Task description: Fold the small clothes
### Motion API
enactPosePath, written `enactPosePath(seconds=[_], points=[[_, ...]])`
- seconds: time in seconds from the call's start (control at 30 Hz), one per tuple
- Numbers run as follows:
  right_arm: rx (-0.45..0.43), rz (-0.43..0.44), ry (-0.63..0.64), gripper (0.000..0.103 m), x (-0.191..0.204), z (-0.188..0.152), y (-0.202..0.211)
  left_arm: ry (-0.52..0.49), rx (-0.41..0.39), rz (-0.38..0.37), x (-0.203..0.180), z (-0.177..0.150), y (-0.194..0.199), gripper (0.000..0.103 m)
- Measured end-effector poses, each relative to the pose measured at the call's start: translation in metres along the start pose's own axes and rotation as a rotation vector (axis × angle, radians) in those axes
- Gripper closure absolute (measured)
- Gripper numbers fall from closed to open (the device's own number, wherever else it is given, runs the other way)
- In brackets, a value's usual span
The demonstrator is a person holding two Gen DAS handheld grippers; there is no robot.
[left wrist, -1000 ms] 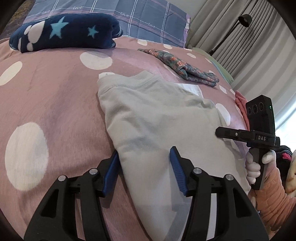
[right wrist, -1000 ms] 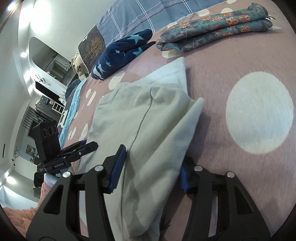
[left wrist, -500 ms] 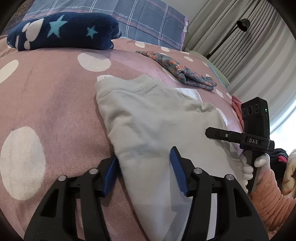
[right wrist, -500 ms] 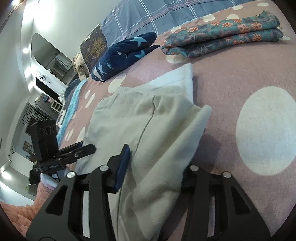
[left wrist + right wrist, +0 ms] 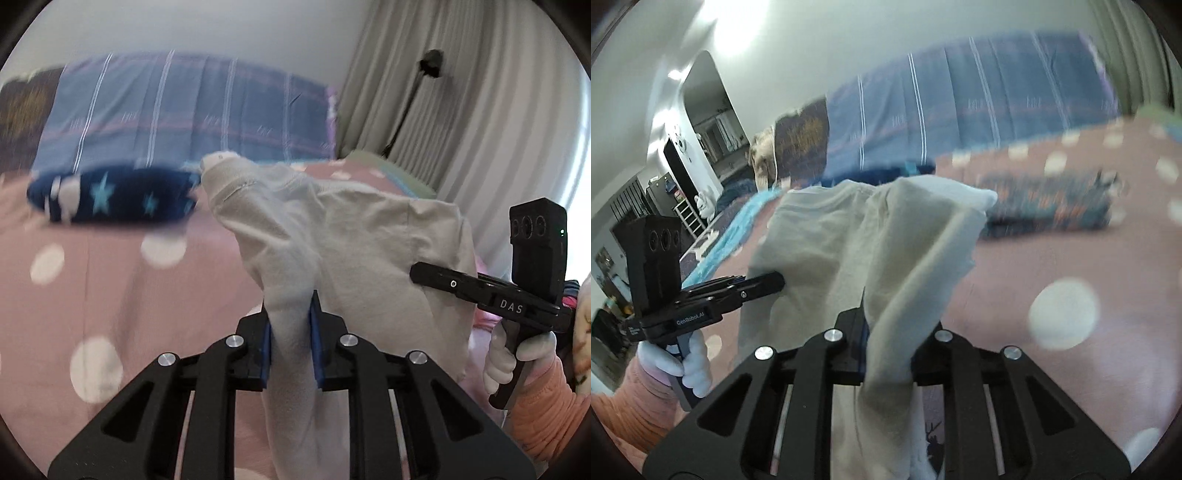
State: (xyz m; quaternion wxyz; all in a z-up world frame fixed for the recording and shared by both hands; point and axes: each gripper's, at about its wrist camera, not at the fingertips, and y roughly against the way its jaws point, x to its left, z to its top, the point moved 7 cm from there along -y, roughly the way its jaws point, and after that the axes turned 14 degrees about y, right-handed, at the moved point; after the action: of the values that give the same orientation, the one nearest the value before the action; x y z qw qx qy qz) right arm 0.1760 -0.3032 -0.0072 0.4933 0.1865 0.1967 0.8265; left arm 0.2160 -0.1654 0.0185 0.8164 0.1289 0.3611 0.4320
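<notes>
A pale grey-beige small garment point(image 5: 354, 236) hangs lifted above the pink polka-dot bed point(image 5: 110, 295). My left gripper point(image 5: 290, 325) is shut on one bunched edge of it. My right gripper point(image 5: 890, 332) is shut on the other edge, the cloth point(image 5: 849, 251) draping over its fingers. Each gripper shows in the other's view: the right one point(image 5: 480, 291) at the right, the left one point(image 5: 713, 295) at the left, both pinching the garment.
A folded navy star-print blanket point(image 5: 110, 195) lies at the bed's head by a blue plaid pillow point(image 5: 184, 110). A folded floral garment point(image 5: 1049, 206) lies on the bed to the right. Curtains and a floor lamp point(image 5: 432, 62) stand behind.
Both grippers closed on the garment's edges and lifted it off the bed; the views tilted up toward the headboard.
</notes>
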Motion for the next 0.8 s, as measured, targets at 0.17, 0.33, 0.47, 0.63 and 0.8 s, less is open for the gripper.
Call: enactPosePath(seconds=[0.17, 0.33, 0.47, 0.63, 0.8], points=[[-0.107, -0.095, 0.067, 0.087, -0.005, 0.038, 0.056, -0.107, -0.047, -0.017, -0.054, 0.029, 0.008, 0.085], [-0.157, -0.188, 0.134, 0.087, -0.028, 0.077, 0.089, -0.242, -0.102, -0.026, -0.112, 0.071, 0.003, 0.085], [-0.195, -0.260, 0.137, 0.087, -0.062, 0.116, 0.104, -0.292, -0.115, -0.020, -0.143, 0.109, -0.021, 0.085], [-0.234, -0.338, 0.185, 0.087, -0.098, 0.158, 0.103, -0.353, -0.138, 0.005, -0.166, 0.149, -0.048, 0.085], [-0.244, -0.341, 0.104, 0.087, -0.152, 0.183, 0.077, -0.357, -0.149, 0.058, -0.168, 0.182, -0.087, 0.085]])
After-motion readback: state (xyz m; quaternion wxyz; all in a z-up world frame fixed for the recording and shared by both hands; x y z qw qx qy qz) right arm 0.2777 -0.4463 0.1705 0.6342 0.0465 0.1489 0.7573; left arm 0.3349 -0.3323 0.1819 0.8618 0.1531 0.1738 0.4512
